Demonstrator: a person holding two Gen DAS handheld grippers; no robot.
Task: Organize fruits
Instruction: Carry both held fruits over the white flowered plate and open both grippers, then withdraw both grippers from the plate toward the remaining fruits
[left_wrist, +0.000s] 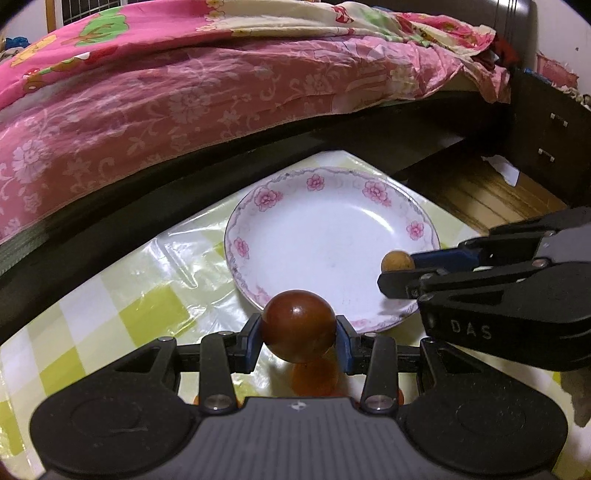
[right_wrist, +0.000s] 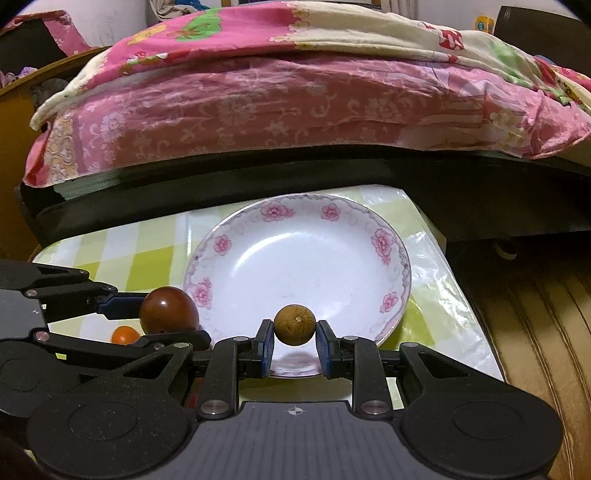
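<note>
Nearby, orange fruit (right_wrist: 125, 335) beside plate (right_wrist: 391, 236) — bed (right_wrist: 258, 110) behind.

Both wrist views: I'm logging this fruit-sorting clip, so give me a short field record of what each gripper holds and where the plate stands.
left gripper: shut on dark red-brown fruit, at the plate's near rim
right gripper: shut on small tan fruit, above the plate's near edge
plate: white, pink flower rim, no fruit lying in it
small orange fruit: on the checked tablecloth, below the left gripper
background: bed with pink bedding
</note>
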